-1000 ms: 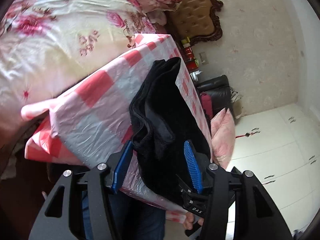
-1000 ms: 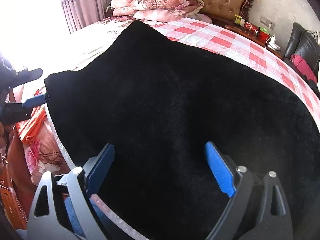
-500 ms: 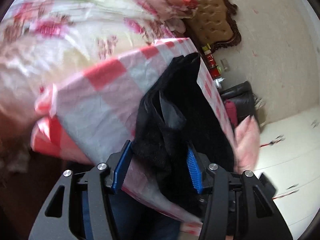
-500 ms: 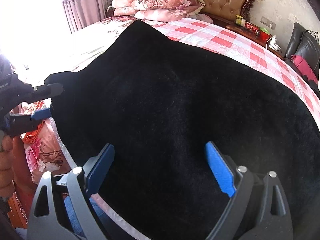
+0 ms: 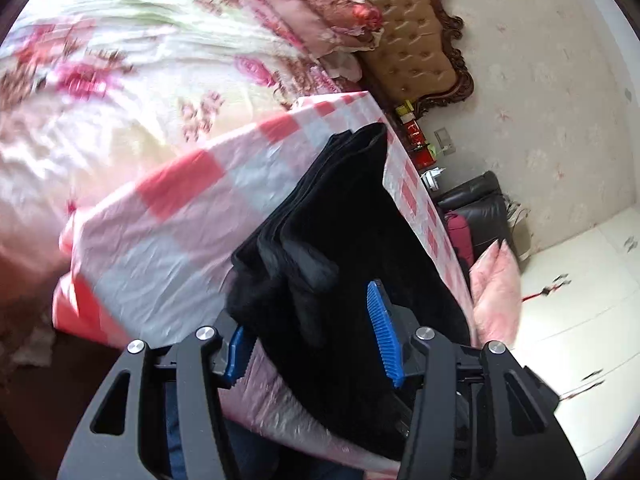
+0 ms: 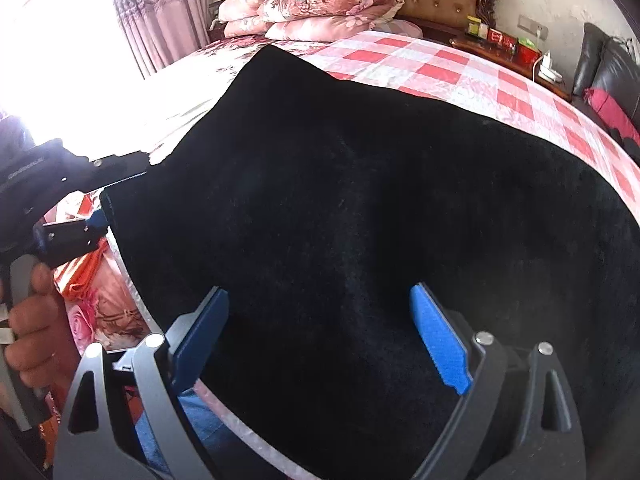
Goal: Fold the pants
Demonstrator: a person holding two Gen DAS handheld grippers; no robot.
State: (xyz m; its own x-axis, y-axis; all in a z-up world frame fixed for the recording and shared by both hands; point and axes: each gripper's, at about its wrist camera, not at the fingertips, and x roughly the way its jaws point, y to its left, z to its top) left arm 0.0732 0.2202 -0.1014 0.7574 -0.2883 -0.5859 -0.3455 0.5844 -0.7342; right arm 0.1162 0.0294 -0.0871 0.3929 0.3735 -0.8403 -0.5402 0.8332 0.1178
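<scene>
Both claws gape around the pants [image 6: 360,208] on the bed [image 6: 460,76]: left claw [image 5: 312,336] straddling bunched layers, right claw [image 6: 320,332] straddling the near edge, likely for the next fold.

pants [image 6: 360,220] on bed [image 6: 460,76], pillows [image 6: 312,8] behind

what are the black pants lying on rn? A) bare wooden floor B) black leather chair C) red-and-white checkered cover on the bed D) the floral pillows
C: the black pants are spread over the red-and-white checkered cover on the bed; the floral pillows sit farther back by the headboard, apart from them.
</scene>
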